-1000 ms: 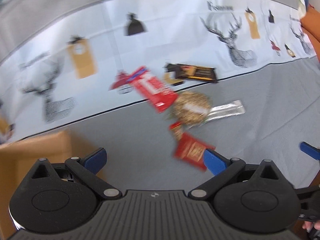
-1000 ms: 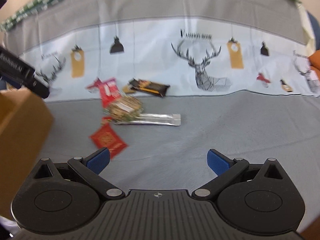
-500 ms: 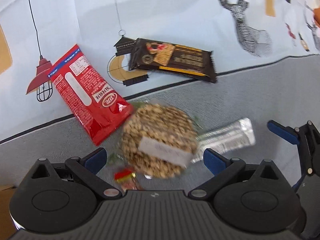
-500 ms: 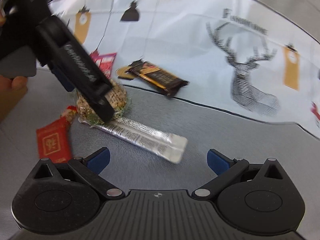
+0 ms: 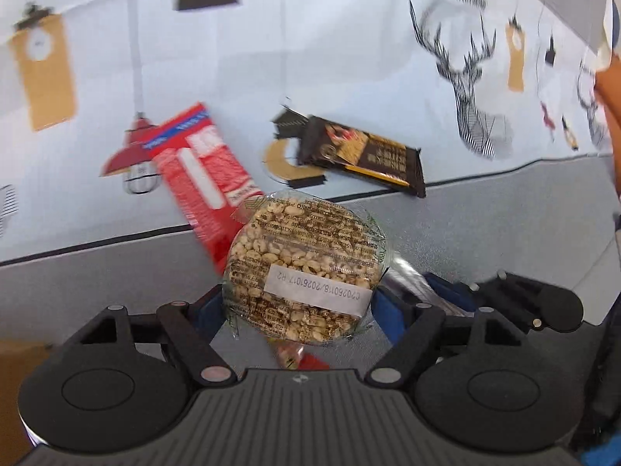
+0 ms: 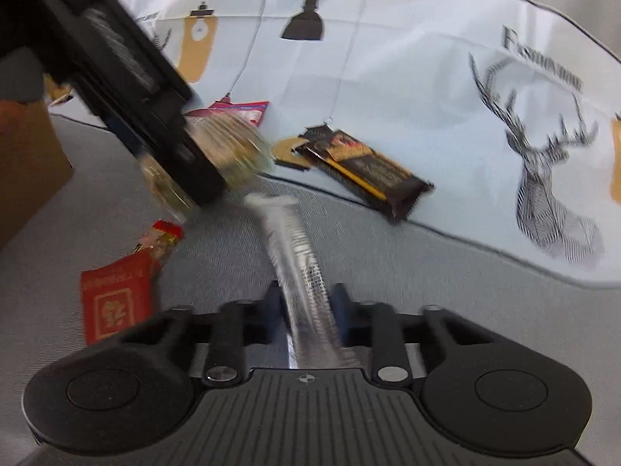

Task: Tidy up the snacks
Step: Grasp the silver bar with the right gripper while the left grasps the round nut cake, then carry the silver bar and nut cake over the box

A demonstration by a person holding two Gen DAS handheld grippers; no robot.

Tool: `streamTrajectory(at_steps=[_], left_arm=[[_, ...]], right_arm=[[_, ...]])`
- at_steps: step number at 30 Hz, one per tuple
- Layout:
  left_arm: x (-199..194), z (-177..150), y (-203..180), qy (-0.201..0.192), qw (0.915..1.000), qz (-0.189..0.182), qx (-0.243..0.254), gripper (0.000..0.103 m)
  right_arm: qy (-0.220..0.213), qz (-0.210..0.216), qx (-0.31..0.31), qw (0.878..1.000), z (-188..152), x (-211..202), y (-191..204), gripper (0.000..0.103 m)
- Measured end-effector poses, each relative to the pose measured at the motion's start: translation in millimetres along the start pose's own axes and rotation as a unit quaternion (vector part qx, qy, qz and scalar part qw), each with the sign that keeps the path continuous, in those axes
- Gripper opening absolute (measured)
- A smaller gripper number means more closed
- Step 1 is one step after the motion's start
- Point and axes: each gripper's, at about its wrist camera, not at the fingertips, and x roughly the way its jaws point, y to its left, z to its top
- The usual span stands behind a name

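A round puffed-grain cake (image 5: 302, 268) in clear wrap sits between the fingers of my left gripper (image 5: 299, 310). Its jaws are closing, and both blue pads touch the cake's sides. My right gripper (image 6: 306, 305) is shut on the near end of a long silver stick packet (image 6: 295, 248), which points away from it over the grey cloth. In the right wrist view the cake (image 6: 233, 147) is blurred beside the left tool's black housing (image 6: 128, 70). A red packet (image 5: 202, 178) and a dark chocolate bar (image 5: 365, 159) lie on the white cloth behind.
A small red sachet (image 6: 112, 299) lies on the grey cloth, left of the right gripper and under the cake. A brown cardboard box (image 6: 27, 163) stands at the left. The deer-print cloth (image 6: 543, 178) stretches off to the right.
Both grippers dropped toward the pile of snacks. The left jaws came in around the grain cake. The right jaws went from wide open to shut on the silver packet.
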Motion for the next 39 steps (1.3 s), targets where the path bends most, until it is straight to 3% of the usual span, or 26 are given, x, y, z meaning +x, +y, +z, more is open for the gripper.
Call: streamTrajectory(at_steps=[3,7,14,19,24,30,39], left_arm=[[-32.2,-14.3,3.5,-0.021,0.9996,0.016,-0.004,0.083],[-81.3,-41.1,8.9,-0.048,0.9978,0.038,-0.026,0.083],[-178.7,-113.1,30.3,-0.104,0.9922,0.038,-0.058,0.083],[-251.9,-173.2,47.6,-0.156,0.9834,0.053,-0.075,0.083],[-309.0,-234.7,68.4,-0.186,0.9759,0.081,-0.08,0.083],[-355.6,-309.5,95.4,-0.197,0.9694,0.109,-0.097,0.083],[-379.3,-393.4,124.1,-0.192,0.9669,0.124,-0.113,0.083]], right_arm=[[0.008,-0.021,0.043,0.999,-3.6,-14.1,-0.6,0.016],[-0.031,-0.044,0.118,0.991,-7.8,-49.1,2.9,0.016],[-0.129,-0.001,0.26,0.957,2.7,-137.9,31.6,0.016],[-0.189,0.032,0.289,0.938,22.1,-200.2,91.7,0.016],[-0.207,0.059,0.272,0.938,29.0,-248.1,173.8,0.016],[-0.179,0.091,0.275,0.94,15.6,-290.8,254.3,0.016],[-0.127,0.088,0.236,0.959,-22.8,-326.4,346.8,0.017]])
